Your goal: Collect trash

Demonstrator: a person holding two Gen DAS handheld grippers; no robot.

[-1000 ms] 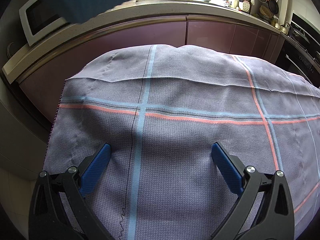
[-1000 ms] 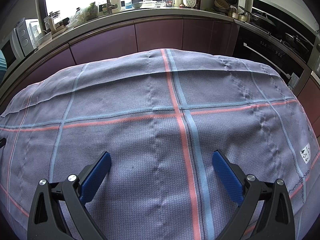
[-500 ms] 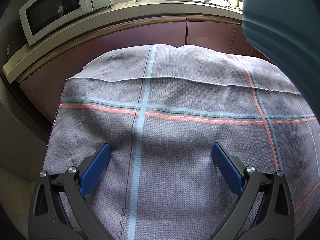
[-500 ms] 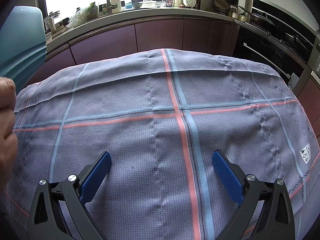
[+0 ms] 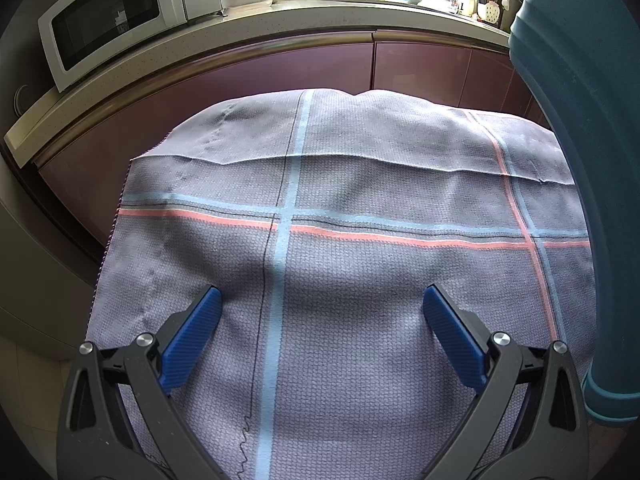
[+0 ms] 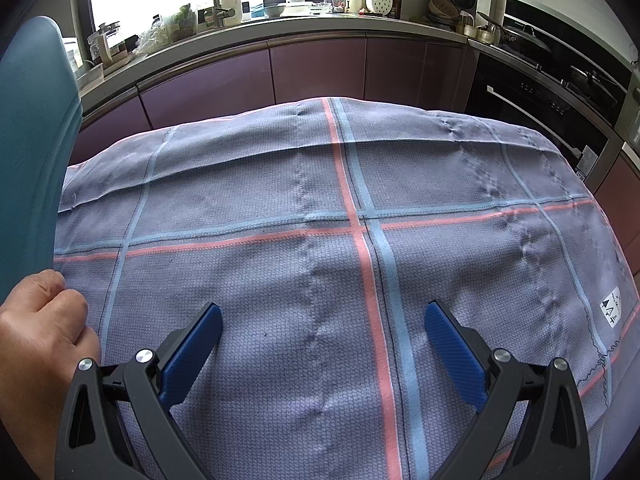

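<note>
No trash shows on the table in either view. My left gripper [image 5: 320,308] is open and empty, low over the grey checked tablecloth [image 5: 360,200]. My right gripper [image 6: 322,320] is open and empty over the same cloth [image 6: 280,184]. A teal sleeved arm [image 5: 580,160] reaches in at the right of the left wrist view. The same sleeve [image 6: 32,140] and a bare fist [image 6: 40,328] are at the left of the right wrist view, next to the left finger [image 6: 192,348].
A curved kitchen counter [image 5: 280,12] with purple cabinet fronts [image 6: 320,68] runs behind the table. A microwave [image 5: 120,16] stands on it at the left. An oven [image 6: 540,112] and hob are at the right. The sink area holds bottles and dishes.
The teal sleeve swept from upper left to the right edge of the left wrist view. In the right wrist view the sleeve and fist came lower, beside the gripper. Both grippers stayed still.
</note>
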